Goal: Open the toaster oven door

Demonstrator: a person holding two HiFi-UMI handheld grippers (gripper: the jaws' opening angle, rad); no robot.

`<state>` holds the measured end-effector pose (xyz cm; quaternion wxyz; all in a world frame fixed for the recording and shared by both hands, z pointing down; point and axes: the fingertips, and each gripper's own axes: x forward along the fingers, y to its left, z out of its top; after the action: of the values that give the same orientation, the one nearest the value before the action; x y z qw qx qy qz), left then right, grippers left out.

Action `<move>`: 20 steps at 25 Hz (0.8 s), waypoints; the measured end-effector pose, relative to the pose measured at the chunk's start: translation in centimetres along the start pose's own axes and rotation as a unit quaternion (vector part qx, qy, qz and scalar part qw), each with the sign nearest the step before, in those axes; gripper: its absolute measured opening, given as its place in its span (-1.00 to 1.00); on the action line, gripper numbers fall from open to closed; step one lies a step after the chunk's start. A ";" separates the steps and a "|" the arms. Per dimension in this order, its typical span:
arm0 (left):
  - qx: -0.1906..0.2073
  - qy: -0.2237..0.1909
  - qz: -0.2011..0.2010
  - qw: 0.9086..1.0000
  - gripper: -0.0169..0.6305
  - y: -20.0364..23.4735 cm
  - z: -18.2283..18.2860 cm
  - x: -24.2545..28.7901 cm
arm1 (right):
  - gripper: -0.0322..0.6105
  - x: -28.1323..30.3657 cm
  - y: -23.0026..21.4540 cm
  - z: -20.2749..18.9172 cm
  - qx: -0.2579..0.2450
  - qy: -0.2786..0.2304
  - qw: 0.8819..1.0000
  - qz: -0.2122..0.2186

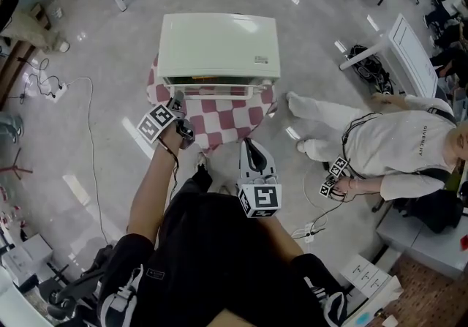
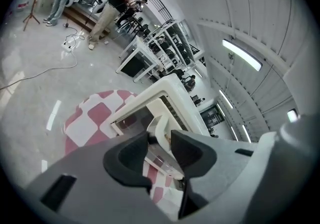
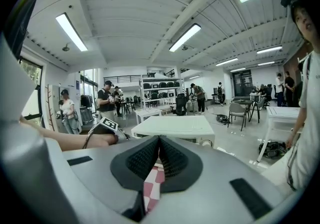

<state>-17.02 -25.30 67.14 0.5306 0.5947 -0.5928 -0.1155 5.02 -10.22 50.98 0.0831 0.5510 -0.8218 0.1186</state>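
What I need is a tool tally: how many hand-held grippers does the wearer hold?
2. The left hand-held gripper clamps the door handle of the toaster oven; the right hand-held gripper hangs shut, nearer the wearer. None seems hidden.

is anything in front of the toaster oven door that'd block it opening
Nothing visible does: the checked cloth in front of the toaster oven door is bare. Only the left tool is there, jaws on the door handle.

Looks like an open lab or workshop hall; has a polished grey floor [image 1: 110,51], a ribbed white ceiling with strip lights [image 3: 185,37], white worktables [image 1: 409,55], metal shelving [image 3: 156,87], a floor power strip [image 1: 55,90]; holds other people handling marker-cube grippers [image 1: 333,175].
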 end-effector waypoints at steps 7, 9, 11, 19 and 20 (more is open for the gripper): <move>-0.004 0.031 0.007 0.999 -0.51 3.1 -3.1 -2.4 | -0.82 -0.7 -0.1 -0.9 -0.004 0.007 1.000 -0.001; -0.008 0.035 0.015 0.999 -0.52 4.0 -3.9 -2.9 | -0.82 -0.9 0.1 -1.1 -0.008 0.008 1.000 0.000; -0.015 0.037 0.021 0.999 -0.54 4.7 -4.5 -3.2 | -0.82 -1.1 0.0 -1.3 -0.013 0.010 1.000 -0.001; -0.044 0.047 0.046 0.997 -0.58 7.4 -6.8 -4.2 | -0.82 -1.3 -1.3 -3.9 -0.020 0.039 0.999 -0.021; -0.046 0.050 0.049 0.997 -0.59 7.8 -7.1 -4.3 | -0.82 -1.1 -1.6 -4.4 -0.015 0.045 0.999 -0.023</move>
<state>-17.27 -16.19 73.94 0.5914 0.5454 -0.5877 -0.0862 6.96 -8.57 55.05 0.1308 0.5628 -0.8060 0.1285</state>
